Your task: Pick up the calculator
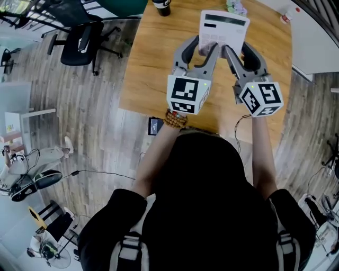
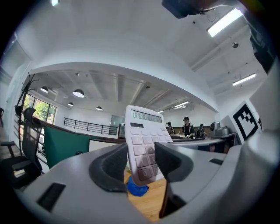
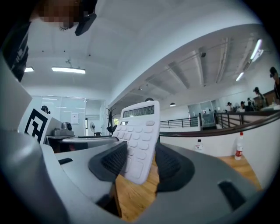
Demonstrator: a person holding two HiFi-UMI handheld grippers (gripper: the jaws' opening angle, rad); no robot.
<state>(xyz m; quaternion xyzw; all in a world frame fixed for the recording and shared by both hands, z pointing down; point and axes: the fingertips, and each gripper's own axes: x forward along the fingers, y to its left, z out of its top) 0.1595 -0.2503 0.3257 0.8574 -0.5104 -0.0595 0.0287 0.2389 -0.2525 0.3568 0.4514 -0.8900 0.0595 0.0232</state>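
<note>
Presently listed, by size. Wooden table (image 1: pixel 153 69): light plank top, standing on a grey wood-effect floor. Office chair (image 1: pixel 79 42): black, on castors, well apart from the table at its left. Calculator (image 1: pixel 223 32): white desk model with pale keys and a dark display strip along its far edge, held over the far part of the table with its key face turned up toward the person. Both gripper views show it tilted steeply, its lower edge off the wood. Left gripper (image 1: pixel 205 48): grey two-jaw tool, dark ribbed pads closed onto the calculator's near edge at the left corner, one pad on the key face and one behind. Right gripper (image 1: pixel 238 53): same pattern, jaws likewise clamped on the near edge at the right corner, just beside the left tool, so the calculator stands between the two pairs of jaws and projects away from them. Marker cubes (image 1: pixel 188 94): one per gripper, white faces with black square patterns, no lettering. Dark cup (image 1: pixel 161 6): at the table's far edge, left of the calculator. Beaded bracelet (image 1: pixel 175 119): brown, on the left wrist. Blue object (image 2: pixel 136 189): small, lying on the wood beneath the calculator's lower edge, kind not clear. Writing: the display carries a row of digits too small to read; key legends are faint; no brand mark can be made out.
</note>
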